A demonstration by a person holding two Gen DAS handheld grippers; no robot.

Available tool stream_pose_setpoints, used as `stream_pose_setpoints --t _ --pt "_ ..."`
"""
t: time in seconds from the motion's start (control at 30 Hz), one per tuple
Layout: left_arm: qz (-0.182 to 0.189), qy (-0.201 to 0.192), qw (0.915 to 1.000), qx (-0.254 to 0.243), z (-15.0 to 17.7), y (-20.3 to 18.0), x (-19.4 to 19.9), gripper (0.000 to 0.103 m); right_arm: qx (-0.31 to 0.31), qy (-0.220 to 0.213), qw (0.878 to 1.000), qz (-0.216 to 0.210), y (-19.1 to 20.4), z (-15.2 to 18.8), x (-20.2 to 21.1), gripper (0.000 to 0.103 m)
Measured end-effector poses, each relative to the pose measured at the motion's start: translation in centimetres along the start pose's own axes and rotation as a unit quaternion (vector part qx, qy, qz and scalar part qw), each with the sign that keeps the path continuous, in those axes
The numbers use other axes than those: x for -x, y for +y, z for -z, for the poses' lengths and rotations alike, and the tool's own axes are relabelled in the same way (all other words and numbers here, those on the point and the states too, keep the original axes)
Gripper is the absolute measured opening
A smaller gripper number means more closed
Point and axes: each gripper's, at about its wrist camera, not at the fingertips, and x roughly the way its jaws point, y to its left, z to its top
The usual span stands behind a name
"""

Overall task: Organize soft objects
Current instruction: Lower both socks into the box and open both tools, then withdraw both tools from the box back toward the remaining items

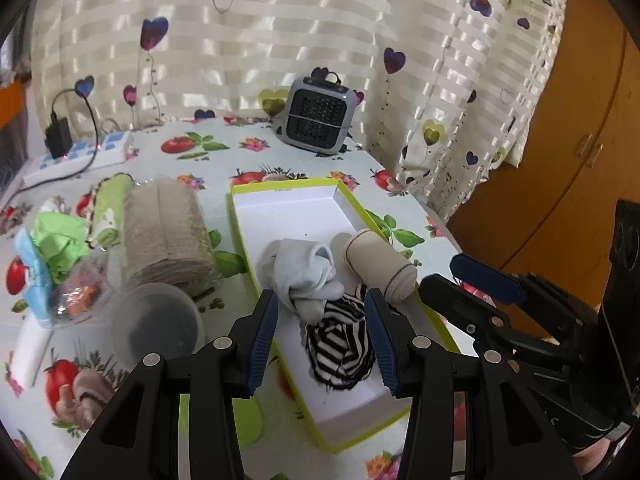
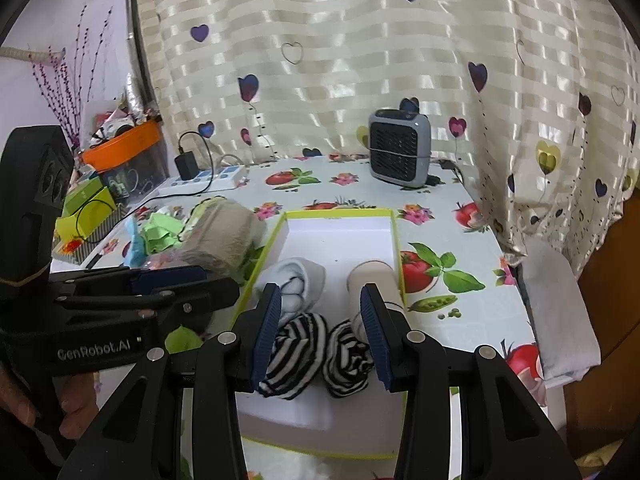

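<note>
A white box with a lime-green rim (image 1: 280, 190) (image 2: 340, 213) lies on the table. In it are a pale blue rolled sock (image 1: 304, 272) (image 2: 298, 280), a beige rolled sock (image 1: 380, 264) (image 2: 372, 276) and black-and-white striped rolled socks (image 1: 340, 344) (image 2: 320, 354); the right wrist view shows two striped rolls side by side. My left gripper (image 1: 322, 340) is open above the striped socks. My right gripper (image 2: 320, 336) is open above them too, and shows at the right of the left wrist view (image 1: 460, 276). Neither holds anything.
A grey-brown folded towel (image 1: 168, 232) (image 2: 224, 232), green cloth (image 1: 60, 244), a clear plastic cup (image 1: 156, 320) and small items lie left of the box. A grey fan heater (image 1: 318, 116) (image 2: 400, 154) and power strip (image 1: 80, 156) stand at the back. A wooden cabinet (image 1: 560, 160) is right.
</note>
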Motion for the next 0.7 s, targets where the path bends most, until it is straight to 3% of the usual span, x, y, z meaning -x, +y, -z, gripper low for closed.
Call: stream_pose_setpoints --t 0.37,0.7 --pt "-0.039 -0.035 0.9985 -0.017 1.9 0.1 4.0 0.044 0.023 -0.012 0.999 -0.019 2.5 0.2 1.7 0.043" --pt "-0.052 -0.049 0.9975 -0.001 3.6 1.7 6.2 0.044 0.048 -0.013 0.998 -0.041 5.2 0.7 2.0 0.043"
